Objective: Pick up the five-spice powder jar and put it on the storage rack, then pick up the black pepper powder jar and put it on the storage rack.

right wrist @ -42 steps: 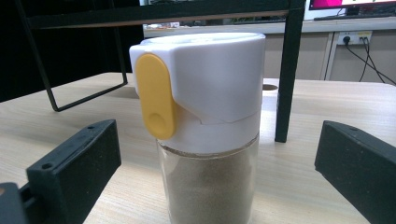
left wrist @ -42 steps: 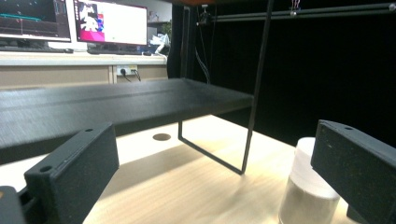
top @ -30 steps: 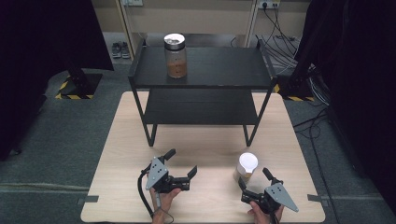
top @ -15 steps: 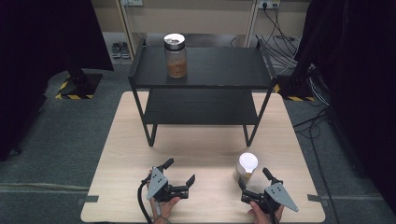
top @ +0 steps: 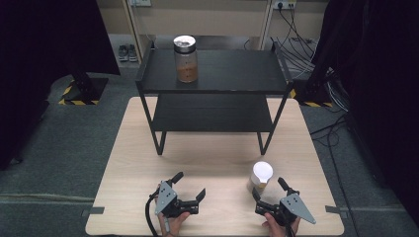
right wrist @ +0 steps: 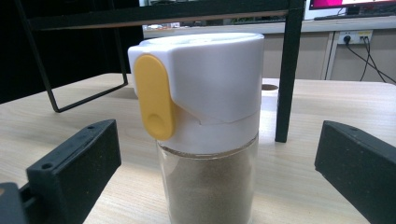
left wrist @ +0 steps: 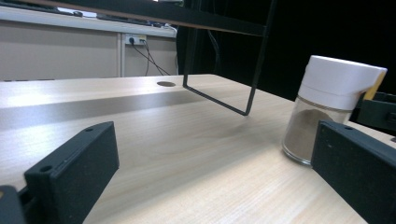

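Right tongs (right wrist: 215, 177) flank a white-capped glass shaker (right wrist: 205, 126) of brown powder.

At the lower left of centre in the high view, the left tongs (top: 189, 186) are held low by a hand (top: 171, 223) entering from the bottom edge, jaws spread wide and pointing up and to the right. At the lower right, the right tongs (top: 269, 187) sit in the other hand (top: 280, 228), jaws likewise wide apart, pointing toward the top of the frame
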